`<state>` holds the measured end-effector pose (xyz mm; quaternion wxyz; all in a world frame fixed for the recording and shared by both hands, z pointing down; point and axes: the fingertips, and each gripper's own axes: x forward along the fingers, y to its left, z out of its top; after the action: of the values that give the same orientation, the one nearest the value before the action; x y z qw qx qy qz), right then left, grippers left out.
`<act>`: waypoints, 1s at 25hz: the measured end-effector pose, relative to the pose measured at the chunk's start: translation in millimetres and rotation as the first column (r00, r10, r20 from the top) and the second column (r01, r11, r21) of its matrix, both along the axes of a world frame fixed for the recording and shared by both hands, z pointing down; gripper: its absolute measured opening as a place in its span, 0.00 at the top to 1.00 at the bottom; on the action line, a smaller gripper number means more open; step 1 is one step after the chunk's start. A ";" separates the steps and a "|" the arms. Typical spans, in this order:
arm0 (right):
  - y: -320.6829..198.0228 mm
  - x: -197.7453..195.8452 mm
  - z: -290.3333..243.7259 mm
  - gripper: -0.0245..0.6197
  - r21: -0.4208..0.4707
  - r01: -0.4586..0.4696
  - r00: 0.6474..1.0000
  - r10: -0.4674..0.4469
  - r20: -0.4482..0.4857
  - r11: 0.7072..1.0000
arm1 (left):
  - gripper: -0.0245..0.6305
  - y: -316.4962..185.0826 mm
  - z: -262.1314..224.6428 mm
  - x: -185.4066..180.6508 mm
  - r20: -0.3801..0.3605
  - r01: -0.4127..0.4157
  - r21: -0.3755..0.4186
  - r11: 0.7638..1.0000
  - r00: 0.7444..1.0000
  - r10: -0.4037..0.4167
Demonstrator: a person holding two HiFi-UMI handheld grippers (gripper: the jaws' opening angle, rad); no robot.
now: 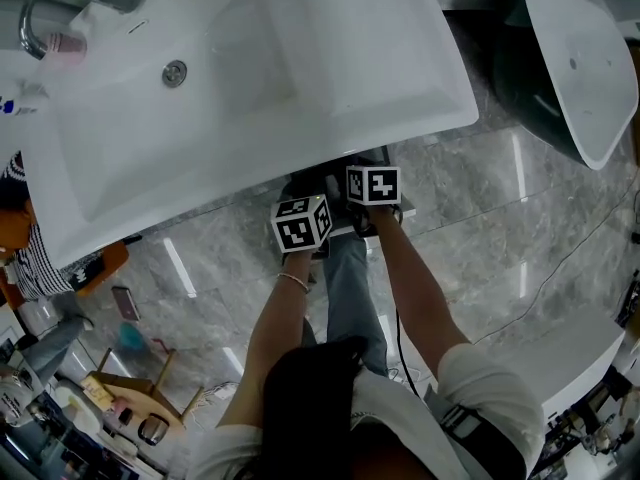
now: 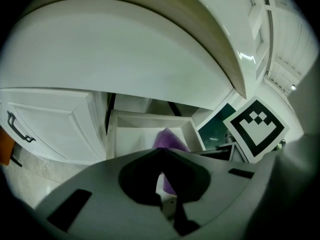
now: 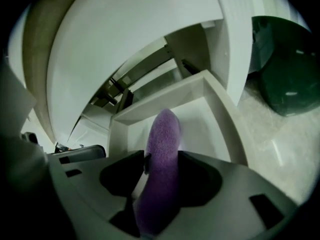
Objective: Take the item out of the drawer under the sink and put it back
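Porcelain of the white sink (image 1: 300, 88) fills the head view and covers the drawer, the purple item and both sets of jaws. Only the left marker cube (image 1: 301, 223) and the right marker cube (image 1: 373, 185) poke out at its front edge, ahead of the person's forearms.

The left gripper view supplies what is hidden there. A white cabinet door (image 2: 50, 124) with a dark handle is at the left, then the open drawer (image 2: 150, 120) under the basin. The purple fuzzy item (image 2: 167, 139) lies inside it, toward its right wall. The left gripper (image 2: 160, 153) is clenched on nothing, its tips meeting in front of the item and apart from it.

The right gripper view shows the item's nap close up, its lower end cut off by the frame. The right gripper (image 3: 162, 156) is released: its jaws stand spread on either side of the item, which runs up between them over the drawer floor. Whether the pads brush it is hard to make out. A dark green object (image 3: 287, 79) sits at far right.
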<state>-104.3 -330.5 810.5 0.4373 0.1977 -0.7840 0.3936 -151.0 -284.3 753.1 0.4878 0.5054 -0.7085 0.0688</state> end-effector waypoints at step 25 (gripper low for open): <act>42.5 18.1 -199.9 0.65 0.208 -0.064 0.983 0.026 0.182 0.976 | 0.96 41.4 -160.8 10.9 0.063 -0.041 0.194 0.980 0.998 0.029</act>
<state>-86.2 -288.0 610.6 0.3327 0.2253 -0.8529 0.3332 -140.1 -242.9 592.3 0.4129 0.5609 -0.7172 0.0225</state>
